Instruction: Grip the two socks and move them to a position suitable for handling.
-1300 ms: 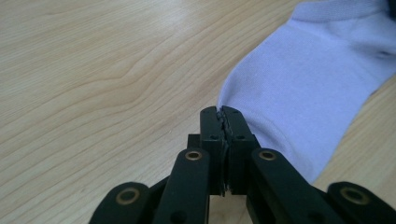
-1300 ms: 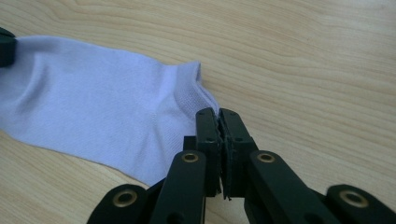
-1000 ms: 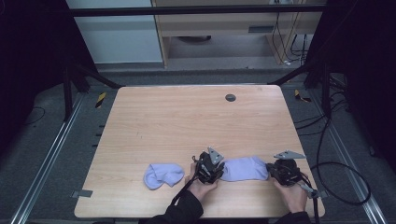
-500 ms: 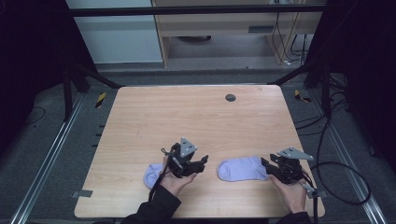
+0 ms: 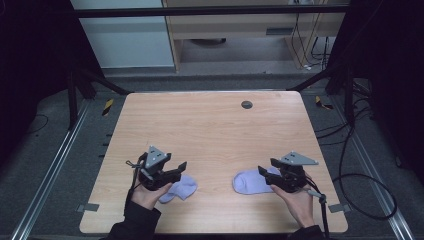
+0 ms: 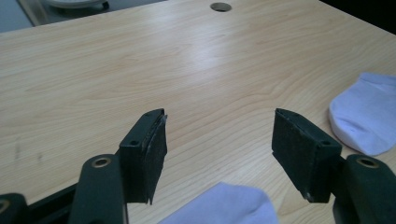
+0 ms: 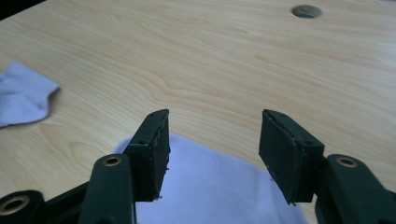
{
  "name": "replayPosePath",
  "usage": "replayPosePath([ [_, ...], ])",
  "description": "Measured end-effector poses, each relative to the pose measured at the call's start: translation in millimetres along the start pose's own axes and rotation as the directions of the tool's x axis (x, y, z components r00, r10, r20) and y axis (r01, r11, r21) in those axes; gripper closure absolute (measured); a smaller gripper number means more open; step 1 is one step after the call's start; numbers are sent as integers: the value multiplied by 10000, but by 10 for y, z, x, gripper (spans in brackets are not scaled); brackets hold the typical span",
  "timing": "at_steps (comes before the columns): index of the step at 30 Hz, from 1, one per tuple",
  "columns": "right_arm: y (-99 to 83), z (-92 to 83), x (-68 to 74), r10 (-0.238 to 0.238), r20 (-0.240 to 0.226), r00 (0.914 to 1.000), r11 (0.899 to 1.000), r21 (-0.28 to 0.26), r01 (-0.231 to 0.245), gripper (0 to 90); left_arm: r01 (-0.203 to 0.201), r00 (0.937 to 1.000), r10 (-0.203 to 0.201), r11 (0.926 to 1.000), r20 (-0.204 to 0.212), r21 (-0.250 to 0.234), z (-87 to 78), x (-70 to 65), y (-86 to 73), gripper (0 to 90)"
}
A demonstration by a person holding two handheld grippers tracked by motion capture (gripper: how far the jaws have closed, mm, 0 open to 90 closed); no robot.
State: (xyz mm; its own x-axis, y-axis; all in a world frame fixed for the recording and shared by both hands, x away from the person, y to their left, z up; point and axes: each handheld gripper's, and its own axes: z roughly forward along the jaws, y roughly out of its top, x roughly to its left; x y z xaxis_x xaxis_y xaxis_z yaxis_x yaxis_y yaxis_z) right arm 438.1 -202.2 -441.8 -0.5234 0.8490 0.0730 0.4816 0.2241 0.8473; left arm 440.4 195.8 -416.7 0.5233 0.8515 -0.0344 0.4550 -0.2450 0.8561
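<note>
The high view is looking forward and down from above the person's side, taking in the whole light wooden tabletop (image 5: 215, 130) from well back. The left gripper view is riding low and close over the boards, facing across toward the small round dark hole in the tabletop (image 6: 220, 6) at the far edge. The right gripper view is sitting equally low, facing that same hole (image 7: 306, 10). All three are sharing the hole (image 5: 246, 104), and both gripper views are catching the two pale lilac socks (image 6: 366, 112) (image 7: 23, 93).

Table (image 5: 215, 130) of pale, smooth wood, faint sheen; socks (image 5: 252, 181) soft matt cloth; claw pads (image 6: 299, 149) rough black.
</note>
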Motion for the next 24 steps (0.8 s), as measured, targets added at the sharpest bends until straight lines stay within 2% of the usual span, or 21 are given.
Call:
replayPosePath([
  [2, 58, 51, 81, -131, -250, 9996, 9999, 39, 132, 434, 147, 9998, -148, 9999, -138, -64, -55, 63, -37, 355],
  [7, 186, 178, 279, -442, -744, 9962, 9990, -19, 442, 426, 175, 9987, -176, 9998, -480, -27, -165, 190, -159, 362],
  [13, 290, 327, 528, -936, -1250, 9877, 9955, 21, 946, 437, 511, 9958, -486, 9982, -780, 303, -226, 348, -357, 363],
  [17, 339, 441, 712, -1246, -1816, 9754, 9913, 194, 1303, 448, 721, 9930, -685, 9968, -961, 343, -259, 424, -434, 370],
  [21, 369, 547, 896, -1522, -2209, 9634, 9862, 309, 1629, 460, 630, 9919, -566, 9966, -1139, 537, -278, 453, -489, 377],
  [24, 384, 645, 1074, -1814, -2570, 9492, 9799, 346, 1966, 470, 643, 9912, -549, 9951, -1207, 755, -286, 472, -559, 384],
])
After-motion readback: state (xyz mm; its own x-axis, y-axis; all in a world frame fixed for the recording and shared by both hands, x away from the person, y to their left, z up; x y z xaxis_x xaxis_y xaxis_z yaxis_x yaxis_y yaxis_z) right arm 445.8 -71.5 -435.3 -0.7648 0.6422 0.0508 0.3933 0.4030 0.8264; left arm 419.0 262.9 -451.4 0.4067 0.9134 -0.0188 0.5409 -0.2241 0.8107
